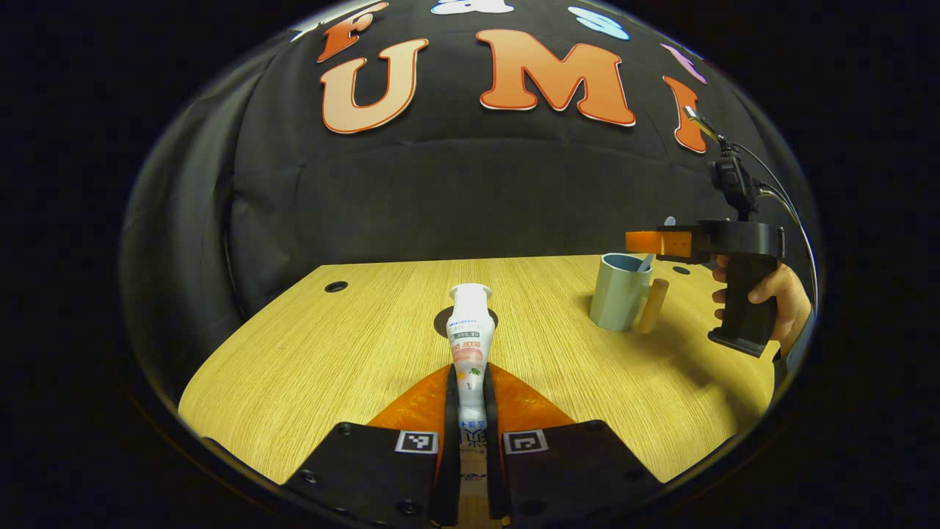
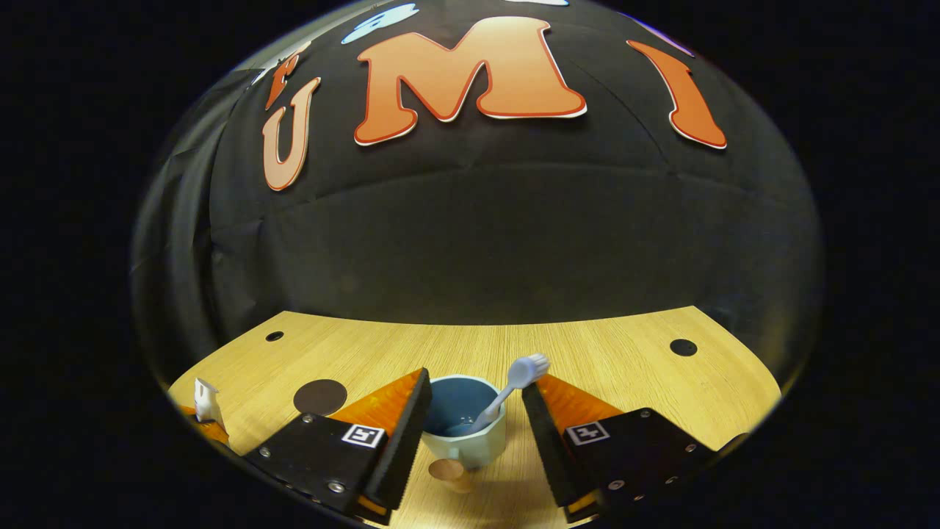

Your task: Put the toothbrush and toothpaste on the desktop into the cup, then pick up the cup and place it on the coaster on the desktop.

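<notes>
A white toothpaste tube (image 1: 468, 330) lies lengthwise between my left gripper's (image 1: 470, 376) fingers, cap pointing away, and both fingers press on it. Just behind its cap sits the dark round coaster (image 1: 443, 321), which the tube partly hides. At the right stands a pale blue cup (image 1: 618, 292) with a wooden handle, and the toothbrush (image 1: 647, 261) leans inside it. My right gripper (image 2: 476, 383) hovers open above the cup (image 2: 464, 433), one finger on each side of the rim, touching nothing. The toothbrush (image 2: 515, 382) head sticks up between them. The coaster (image 2: 320, 397) lies to the left.
The wooden table (image 1: 330, 353) has small round holes (image 2: 683, 347) near its back corners. The black cloth wall rises right behind it. A hand (image 1: 778, 294) holds the right gripper's grip (image 1: 742, 294) at the table's right edge.
</notes>
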Tool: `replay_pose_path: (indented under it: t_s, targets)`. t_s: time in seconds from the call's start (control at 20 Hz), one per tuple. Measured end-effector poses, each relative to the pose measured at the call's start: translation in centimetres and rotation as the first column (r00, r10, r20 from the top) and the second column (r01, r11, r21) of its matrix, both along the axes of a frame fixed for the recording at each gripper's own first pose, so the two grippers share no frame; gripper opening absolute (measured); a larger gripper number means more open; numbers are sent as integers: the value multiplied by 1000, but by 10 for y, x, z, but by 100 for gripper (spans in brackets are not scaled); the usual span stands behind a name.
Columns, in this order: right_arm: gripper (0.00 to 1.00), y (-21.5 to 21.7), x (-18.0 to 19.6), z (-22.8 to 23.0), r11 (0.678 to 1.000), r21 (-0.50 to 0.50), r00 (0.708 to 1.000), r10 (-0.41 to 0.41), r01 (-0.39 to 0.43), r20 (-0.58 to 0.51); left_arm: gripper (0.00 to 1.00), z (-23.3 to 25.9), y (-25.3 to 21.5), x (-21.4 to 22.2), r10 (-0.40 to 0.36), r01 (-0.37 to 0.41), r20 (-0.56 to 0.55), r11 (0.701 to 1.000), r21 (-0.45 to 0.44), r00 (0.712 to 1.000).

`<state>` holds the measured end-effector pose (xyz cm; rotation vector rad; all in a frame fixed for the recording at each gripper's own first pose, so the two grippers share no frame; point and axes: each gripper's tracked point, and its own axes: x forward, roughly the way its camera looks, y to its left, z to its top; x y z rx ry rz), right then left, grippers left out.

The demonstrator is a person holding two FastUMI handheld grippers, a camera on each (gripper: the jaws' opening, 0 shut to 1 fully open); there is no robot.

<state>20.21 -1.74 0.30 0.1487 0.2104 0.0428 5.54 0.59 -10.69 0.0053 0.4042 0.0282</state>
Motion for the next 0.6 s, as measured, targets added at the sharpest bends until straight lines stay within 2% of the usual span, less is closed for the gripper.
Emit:
replay_pose_path:
  t_s: [0.1, 0.2, 0.4, 0.6]
  targets:
    - [87, 4, -9, 6, 1000, 13, 1000, 28, -28, 5, 18, 1, 2, 2, 1, -1, 4, 1000, 7, 1000]
    - [95, -1, -18, 12, 1000, -10, 999, 26, -26, 19, 18, 7, 2, 4, -3, 3, 20, 1000, 6, 1000]
    - [97, -15, -42, 22, 999, -39, 999, 13, -11, 42, 18, 24, -4, 11, -18, 18, 65, 1000, -1, 998]
    - [97, -29, -75, 28, 1000, -29, 998, 13, -11, 63, 18, 35, -34, 30, -73, 77, 102, 997, -30, 992]
